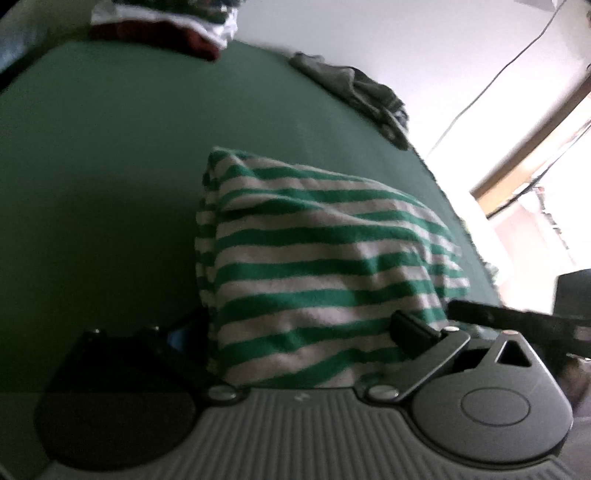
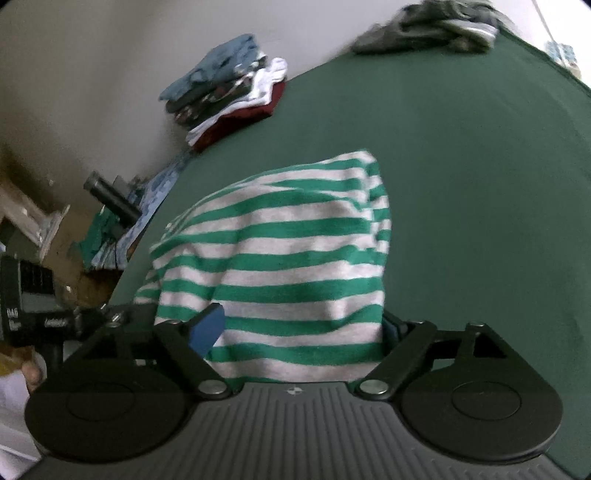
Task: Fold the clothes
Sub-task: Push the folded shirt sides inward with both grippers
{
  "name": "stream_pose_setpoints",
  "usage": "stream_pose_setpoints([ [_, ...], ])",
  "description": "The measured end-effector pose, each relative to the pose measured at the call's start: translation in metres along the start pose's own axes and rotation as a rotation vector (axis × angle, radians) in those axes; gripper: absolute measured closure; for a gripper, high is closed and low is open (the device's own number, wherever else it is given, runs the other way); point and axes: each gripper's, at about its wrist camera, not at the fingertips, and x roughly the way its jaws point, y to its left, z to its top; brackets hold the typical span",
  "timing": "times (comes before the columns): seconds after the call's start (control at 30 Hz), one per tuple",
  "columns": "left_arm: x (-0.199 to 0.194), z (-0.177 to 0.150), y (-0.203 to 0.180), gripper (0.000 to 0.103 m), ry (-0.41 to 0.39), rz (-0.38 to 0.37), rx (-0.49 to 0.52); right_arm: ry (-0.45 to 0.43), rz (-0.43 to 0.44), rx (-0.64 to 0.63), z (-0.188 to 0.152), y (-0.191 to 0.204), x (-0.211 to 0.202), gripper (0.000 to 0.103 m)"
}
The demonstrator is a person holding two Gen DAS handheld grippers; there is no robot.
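A green-and-white striped garment (image 1: 314,251) lies folded in a thick bundle on the green cloth surface (image 1: 110,166). Its near edge reaches in between the wide-spread fingers of my left gripper (image 1: 293,334), which is open; the right-hand fingertip (image 1: 410,332) overlaps the cloth. In the right wrist view the same striped garment (image 2: 280,251) also fills the gap of my right gripper (image 2: 301,328). That one stands open too, its blue pad (image 2: 207,328) beside the cloth and not pressing on it. The near hem is hidden behind both gripper bodies.
A stack of folded clothes (image 2: 229,96) sits at the far left edge of the green surface (image 2: 461,166), by the wall. Crumpled grey-green clothes (image 2: 436,26) lie at the far right. Beyond the left edge are clutter and a black tube (image 2: 110,199).
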Motion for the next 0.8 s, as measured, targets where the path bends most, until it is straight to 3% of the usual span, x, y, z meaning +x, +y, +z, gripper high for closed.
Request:
stream_pose_setpoints([
  [0.23,-0.007,-0.002,0.029,0.001,-0.015,-0.143,-0.157,-0.047,-0.004,0.194,0.001,-0.038,-0.027,0.021],
  [0.43,-0.002,0.0,0.045,0.001,-0.032,-0.242,-0.285,0.02,0.069,0.153,0.004,-0.032,-0.013,0.022],
  [0.63,0.005,0.004,0.042,0.001,-0.033,-0.254,-0.314,0.081,0.126,0.083,0.012,-0.019,0.006,0.028],
  [0.8,0.006,0.004,0.041,0.001,-0.03,-0.252,-0.328,0.077,0.109,0.104,0.018,-0.021,0.012,0.044],
])
